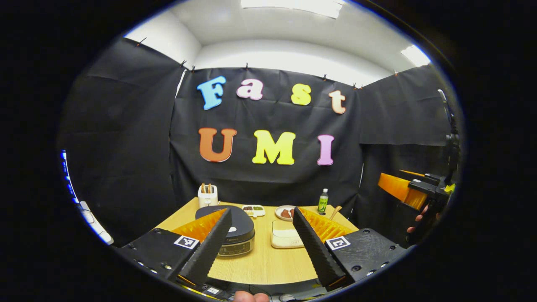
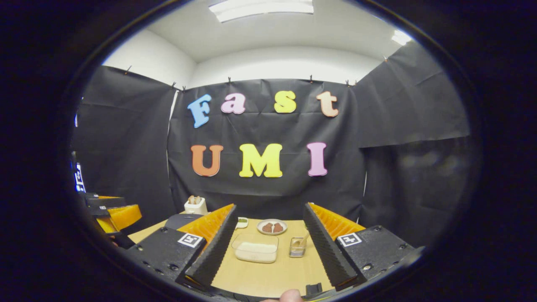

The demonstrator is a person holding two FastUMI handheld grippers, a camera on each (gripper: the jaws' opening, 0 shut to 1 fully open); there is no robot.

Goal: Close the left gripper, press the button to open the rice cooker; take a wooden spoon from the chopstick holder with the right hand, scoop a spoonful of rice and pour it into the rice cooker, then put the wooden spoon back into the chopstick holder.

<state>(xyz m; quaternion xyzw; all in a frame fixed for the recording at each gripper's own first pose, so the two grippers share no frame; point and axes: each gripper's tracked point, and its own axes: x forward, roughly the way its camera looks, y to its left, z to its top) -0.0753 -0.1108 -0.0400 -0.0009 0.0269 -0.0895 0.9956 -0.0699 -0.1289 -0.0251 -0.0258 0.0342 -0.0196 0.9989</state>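
My left gripper (image 1: 260, 239) sits with its fingers spread wide and nothing between them, raised above the near edge of the wooden table (image 1: 268, 262). Just past its left finger I see the rice cooker (image 1: 235, 228), dark, rounded, with its lid down, standing on the left part of the table. Beside it, toward the middle, lies a clear rectangular container of rice (image 1: 285, 237). Behind the cooker, at the far left corner, stands a white toaster (image 1: 207, 195) with slices in its slots. Along the far edge I make out a small divided dish (image 1: 253, 210), a plate with brown food (image 1: 286, 213) and a green bottle (image 1: 322, 201). A wooden spoon's handle (image 1: 334, 212) pokes up past the right finger.

My right gripper (image 2: 268, 247) is likewise wide open and empty, hovering over the near edge of the table. Between its fingers I see the rice container, and just to its right the chopstick holder (image 2: 297, 247), a small wire basket with the wooden spoon standing tilted in it. The plate lies beyond them. The left gripper view also shows the right gripper off at the right edge, held by a hand (image 1: 421, 218), well apart from the table.
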